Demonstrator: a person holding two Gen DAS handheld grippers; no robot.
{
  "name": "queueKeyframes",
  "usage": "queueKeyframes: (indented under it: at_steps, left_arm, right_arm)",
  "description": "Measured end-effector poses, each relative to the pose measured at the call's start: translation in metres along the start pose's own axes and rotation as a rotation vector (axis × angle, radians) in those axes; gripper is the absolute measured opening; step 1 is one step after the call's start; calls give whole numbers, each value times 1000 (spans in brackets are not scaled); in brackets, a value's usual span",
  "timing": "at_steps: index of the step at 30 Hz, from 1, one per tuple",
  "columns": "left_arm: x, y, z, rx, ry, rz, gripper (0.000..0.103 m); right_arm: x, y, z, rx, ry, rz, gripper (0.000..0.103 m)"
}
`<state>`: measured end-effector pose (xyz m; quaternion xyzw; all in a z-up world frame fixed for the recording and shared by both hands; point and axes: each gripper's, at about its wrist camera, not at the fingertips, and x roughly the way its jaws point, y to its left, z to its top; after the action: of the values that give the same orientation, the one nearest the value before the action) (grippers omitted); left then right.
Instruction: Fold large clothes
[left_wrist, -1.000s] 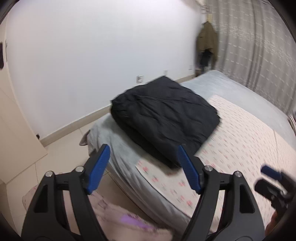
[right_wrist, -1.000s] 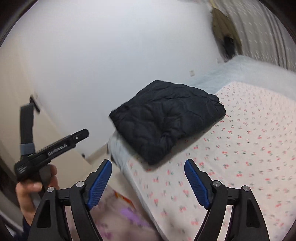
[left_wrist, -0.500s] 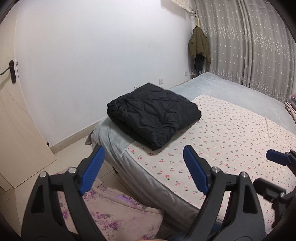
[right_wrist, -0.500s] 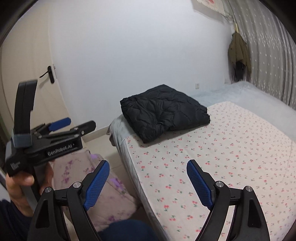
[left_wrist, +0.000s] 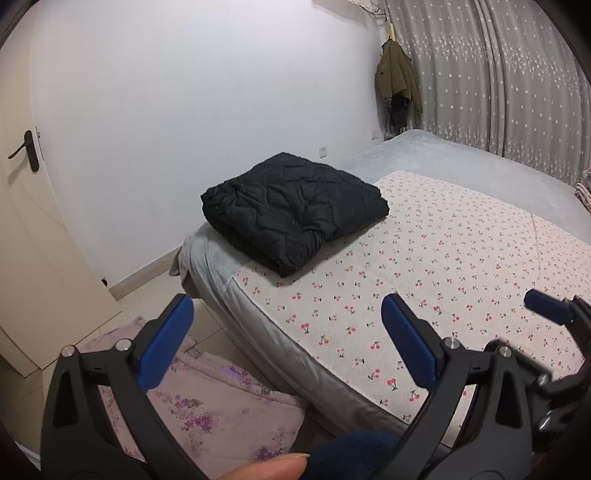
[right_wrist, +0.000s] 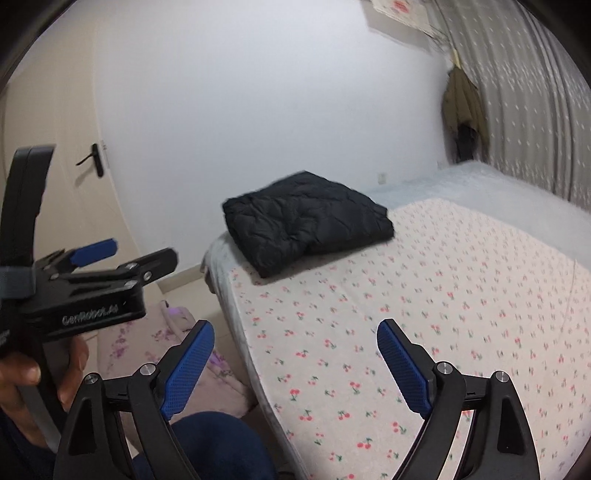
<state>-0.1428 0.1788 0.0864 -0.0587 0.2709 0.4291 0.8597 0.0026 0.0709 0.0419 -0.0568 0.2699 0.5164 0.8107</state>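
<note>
A black quilted garment lies folded into a thick rectangle at the far left corner of the bed; it also shows in the right wrist view. My left gripper is open and empty, held well back from the garment above the bed's near edge. My right gripper is open and empty, also far from the garment. The left gripper appears in the right wrist view, held in a hand.
The bed has a cherry-print sheet over a grey cover. A floral pink cloth lies on the floor beside the bed. A door is at left. A coat hangs by the curtains.
Both grippers have drawn back from the bed and away from the folded garment, which now looks smaller and farther off. Both stay open and empty.
</note>
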Motion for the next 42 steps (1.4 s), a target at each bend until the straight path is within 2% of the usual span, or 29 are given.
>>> queueKeyframes:
  at_steps: [3, 4, 7, 11, 17, 42]
  left_arm:
    - [0, -3, -6, -2, 7, 16, 102]
    - [0, -4, -8, -1, 13, 16, 102]
    - [0, -4, -10, -4, 22, 3, 102]
    - [-2, -3, -9, -8, 18, 3, 102]
    - [-3, -5, -10, 2, 29, -25, 102]
    - [-4, -7, -11, 10, 30, -40, 102]
  right_arm:
    - [-5, -6, -1, 20, -25, 6, 95]
    - [-7, -8, -2, 27, -33, 15, 103]
    - [-10, -12, -3, 55, -39, 34, 103]
    - [-7, -14, -5, 50, -35, 9, 103]
    - [-4, -13, -7, 47, -36, 18, 103]
    - [-1, -16, -9, 61, -36, 25, 103]
